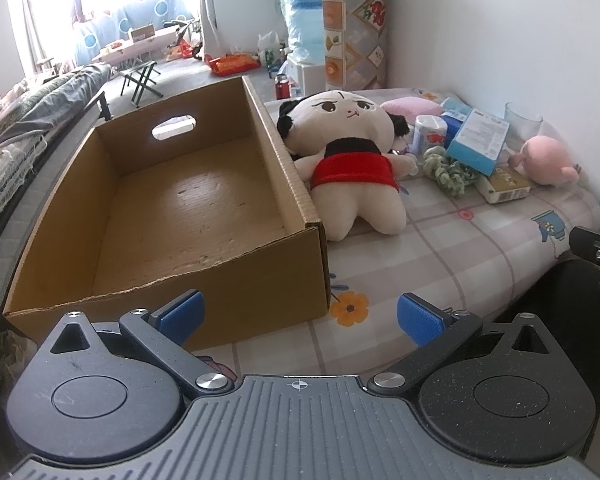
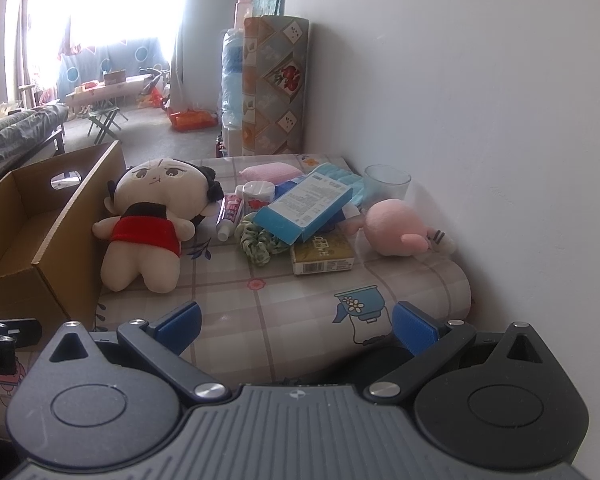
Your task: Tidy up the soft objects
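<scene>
A cream plush doll [image 1: 352, 156] in a red dress leans against the right wall of an open cardboard box [image 1: 300, 264]; it also shows in the right wrist view [image 2: 148, 216]. A pink plush [image 1: 548, 160] [image 2: 396, 228] lies near the wall. A green scrunchie [image 1: 448, 168] [image 2: 258, 242] and a pink pad [image 1: 412, 106] [image 2: 268, 170] lie among the clutter. My left gripper [image 1: 300, 314] is open and empty at the box's near corner. My right gripper [image 2: 296, 326] is open and empty over the bed's near edge.
The box [image 2: 40, 248] has nothing in it. A blue carton [image 2: 308, 206], a yellow packet [image 2: 324, 258], a toothpaste tube [image 2: 230, 216], a white jar [image 2: 258, 196] and a clear glass [image 2: 386, 182] sit between the plushes. A white wall [image 2: 480, 120] bounds the bed on the right.
</scene>
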The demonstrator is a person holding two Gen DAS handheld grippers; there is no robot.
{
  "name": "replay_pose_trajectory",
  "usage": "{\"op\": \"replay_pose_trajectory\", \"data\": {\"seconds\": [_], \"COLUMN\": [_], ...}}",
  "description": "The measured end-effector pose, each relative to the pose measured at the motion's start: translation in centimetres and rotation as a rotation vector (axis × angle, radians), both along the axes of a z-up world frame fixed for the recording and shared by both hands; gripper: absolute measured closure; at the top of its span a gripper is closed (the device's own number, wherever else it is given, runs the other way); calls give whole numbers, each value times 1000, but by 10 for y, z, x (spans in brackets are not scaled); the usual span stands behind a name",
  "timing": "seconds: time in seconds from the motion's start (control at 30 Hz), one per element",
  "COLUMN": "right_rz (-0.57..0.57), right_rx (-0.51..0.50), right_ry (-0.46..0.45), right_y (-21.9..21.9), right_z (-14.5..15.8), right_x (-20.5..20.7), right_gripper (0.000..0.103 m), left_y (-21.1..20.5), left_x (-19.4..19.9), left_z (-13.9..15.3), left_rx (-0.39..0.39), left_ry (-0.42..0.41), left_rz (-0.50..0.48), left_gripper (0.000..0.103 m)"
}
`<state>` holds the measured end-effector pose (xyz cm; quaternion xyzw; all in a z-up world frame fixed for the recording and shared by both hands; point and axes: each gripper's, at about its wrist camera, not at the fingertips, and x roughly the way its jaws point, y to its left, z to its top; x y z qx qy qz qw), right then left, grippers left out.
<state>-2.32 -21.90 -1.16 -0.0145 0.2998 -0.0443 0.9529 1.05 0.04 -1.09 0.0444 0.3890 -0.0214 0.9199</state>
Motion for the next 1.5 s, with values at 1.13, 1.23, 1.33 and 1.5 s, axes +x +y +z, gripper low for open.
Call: {"op": "replay_pose_trajectory", "data": {"seconds": [1.13, 1.23, 1.33, 1.5], "right_rz": [65, 83, 92, 107], "right_rx": [309, 335, 351, 361], "right_ry": [-127, -121, -125, -148], "right_y": [-117, -124, -130, -140], "right_z": [-82, -90, -96, -105], "right_x": [100, 110, 114, 117], "right_gripper": [29, 31, 31, 31], "left_y": [-158, -180, -199, -219], "left_x": [151, 180, 204, 229], "left_z": [13, 0, -13, -31], "left_rx": [-108, -94, -94, -53], "left_ry": [-154, -117, -59, -17], "left_rz": [-360, -407, -472, -490], "left_gripper": [7, 7, 7, 10]}}
